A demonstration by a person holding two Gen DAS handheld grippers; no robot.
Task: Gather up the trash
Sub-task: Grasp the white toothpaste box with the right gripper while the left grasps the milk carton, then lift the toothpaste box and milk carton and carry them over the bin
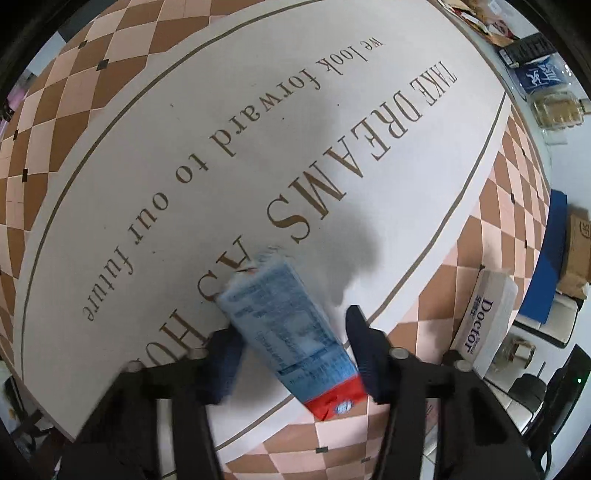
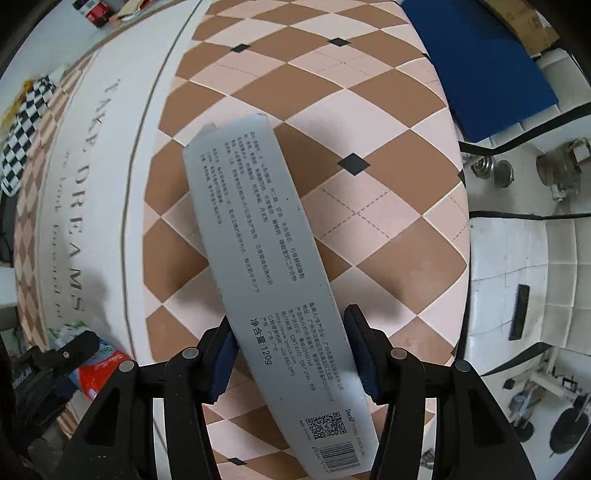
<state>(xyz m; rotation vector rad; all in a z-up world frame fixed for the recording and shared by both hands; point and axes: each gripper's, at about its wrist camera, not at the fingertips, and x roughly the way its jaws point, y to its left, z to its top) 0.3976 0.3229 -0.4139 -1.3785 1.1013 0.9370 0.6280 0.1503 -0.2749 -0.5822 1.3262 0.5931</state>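
Note:
My left gripper [image 1: 290, 325] points down over a cream rug [image 1: 258, 110] with brown lettering. It is shut on a blue carton [image 1: 280, 317] with a red end, held slanted between the pads. My right gripper [image 2: 289, 318] is shut on a long grey toothpaste box [image 2: 266, 240] with printed text and a barcode, held above the rug's brown and pink chequered border [image 2: 332, 147]. The same box, with "Doctor" printed on its white side [image 1: 484, 317], shows at the right of the left wrist view. The left gripper [image 2: 62, 354] and its carton [image 2: 96, 373] show at the lower left of the right wrist view.
A blue mat [image 2: 480, 55] and a cardboard box [image 2: 524, 22] lie beyond the rug's edge. White floor tiles [image 2: 517, 258] carry metal and glass items [image 2: 561, 170]. A black and white chequered cloth [image 2: 26, 122] lies at the left. Packages [image 1: 543, 77] lie past the rug's far end.

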